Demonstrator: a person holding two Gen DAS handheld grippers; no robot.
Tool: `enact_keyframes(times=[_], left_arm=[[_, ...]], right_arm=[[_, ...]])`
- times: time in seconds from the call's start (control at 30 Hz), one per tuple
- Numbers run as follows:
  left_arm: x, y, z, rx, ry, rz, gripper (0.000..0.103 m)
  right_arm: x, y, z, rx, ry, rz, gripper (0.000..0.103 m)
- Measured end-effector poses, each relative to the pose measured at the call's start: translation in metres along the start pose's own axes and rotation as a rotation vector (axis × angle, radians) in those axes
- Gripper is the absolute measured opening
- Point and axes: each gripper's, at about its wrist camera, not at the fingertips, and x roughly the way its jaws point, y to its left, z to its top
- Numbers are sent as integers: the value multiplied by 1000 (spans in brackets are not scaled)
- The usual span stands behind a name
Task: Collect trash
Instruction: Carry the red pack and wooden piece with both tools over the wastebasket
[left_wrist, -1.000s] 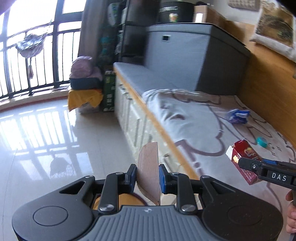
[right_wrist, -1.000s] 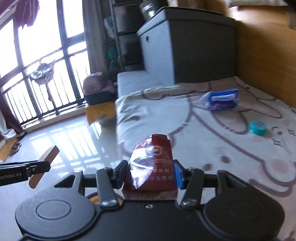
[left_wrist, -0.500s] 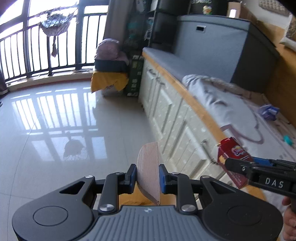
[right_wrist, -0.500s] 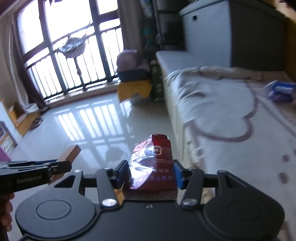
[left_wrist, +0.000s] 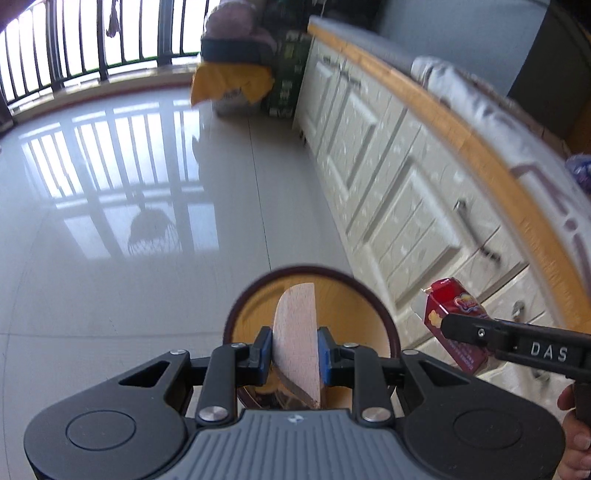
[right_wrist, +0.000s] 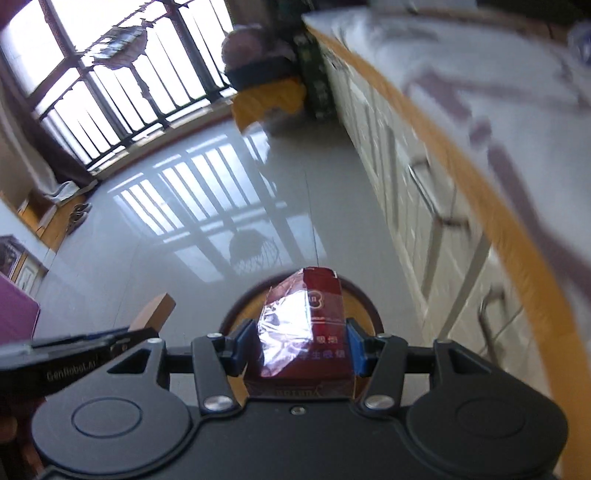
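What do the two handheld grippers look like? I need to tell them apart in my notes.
Both are black, with two round housings, silver screws and blue pads. The left gripper has a ribbed grey body; seen from the right wrist, its side reads GenRobot.AI. The right gripper has a plain black body; its side reads DAS.

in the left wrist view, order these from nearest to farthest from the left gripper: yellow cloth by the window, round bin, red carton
1. round bin, directly below the left gripper, behind the wood piece it clamps.
2. red carton, to the right, held in the right gripper.
3. yellow cloth, far across the floor by the railing.
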Motion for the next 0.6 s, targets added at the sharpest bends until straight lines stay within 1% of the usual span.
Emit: enact_keyframes(times=[0.07,0.2,0.4,0.6], left_arm=[[14,1,-3,0,30,-4,27],[43,5,-3,2,80,0,27],[89,2,3,76,147,10,27],[131,-6,14,166,179,0,27]], right_arm=[[12,-4,-3,14,39,-6,53],[35,-5,-9,-6,108,-20,53],[65,-11,-11,14,200,-24,53],[87,-24,-6,70,245,-20,53]])
